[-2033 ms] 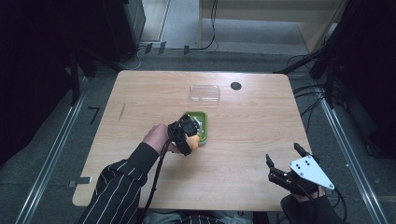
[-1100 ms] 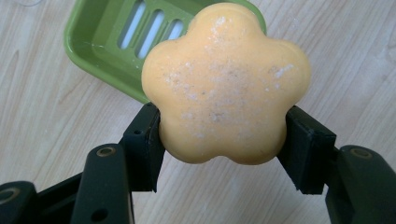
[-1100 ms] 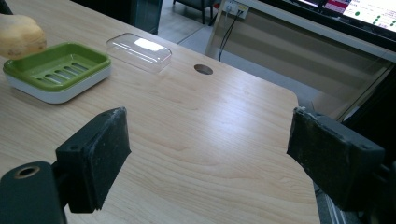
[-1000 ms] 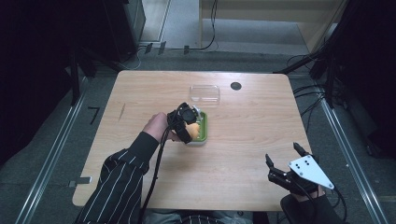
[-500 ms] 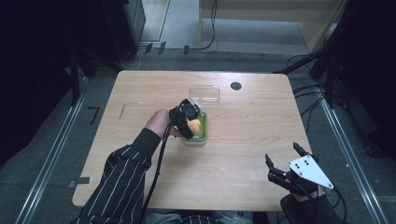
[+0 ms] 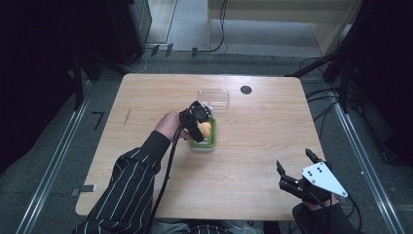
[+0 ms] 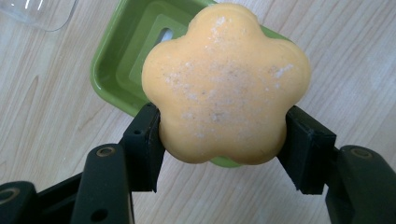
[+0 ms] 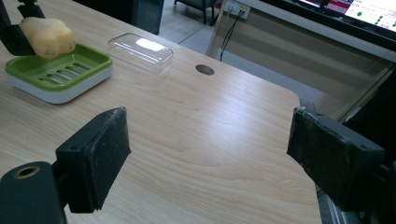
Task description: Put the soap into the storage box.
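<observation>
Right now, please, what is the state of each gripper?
Left gripper: shut on the orange flower-shaped soap, held above the green soap dish.
Right gripper: open, holding nothing, near the table edge.

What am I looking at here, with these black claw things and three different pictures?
No robot here: a person at a wooden table holds a hand-operated two-jaw gripper in each hand. One picture comes from a camera above the table. The other two come from small cameras riding on the grippers, looking out between their black jaws.

The left gripper is shut on a flower-shaped orange soap, held just above a green soap dish. Beyond the dish lies a clear plastic lid, and near it a small dark round spot in the tabletop.

The right gripper waits near the table's near right corner, its jaws wide open and holding nothing.
</observation>
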### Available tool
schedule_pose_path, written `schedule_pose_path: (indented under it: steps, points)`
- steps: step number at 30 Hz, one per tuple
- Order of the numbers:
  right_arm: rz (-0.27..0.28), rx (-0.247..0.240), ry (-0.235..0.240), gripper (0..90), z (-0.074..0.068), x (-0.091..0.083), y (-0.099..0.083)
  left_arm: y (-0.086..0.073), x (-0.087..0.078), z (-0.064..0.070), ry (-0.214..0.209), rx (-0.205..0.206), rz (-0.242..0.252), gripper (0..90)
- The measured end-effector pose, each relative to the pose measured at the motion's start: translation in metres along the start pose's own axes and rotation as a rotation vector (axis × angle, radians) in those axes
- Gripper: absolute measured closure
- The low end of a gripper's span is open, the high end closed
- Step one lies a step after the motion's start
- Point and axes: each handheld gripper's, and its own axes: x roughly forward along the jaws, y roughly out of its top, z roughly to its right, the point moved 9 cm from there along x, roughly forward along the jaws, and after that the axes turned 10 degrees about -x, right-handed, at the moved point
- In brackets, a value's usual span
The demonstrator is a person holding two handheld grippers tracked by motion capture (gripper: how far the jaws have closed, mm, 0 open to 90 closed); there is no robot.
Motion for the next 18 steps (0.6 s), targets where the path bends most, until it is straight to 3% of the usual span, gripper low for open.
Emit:
schedule_pose_path:
  steps: [18]
  points:
    - [-0.003,0.002,0.0,13.3,-0.001,0.0,0.0,0.003,0.016,-0.008,0.02,0.004,-0.007,39.5]
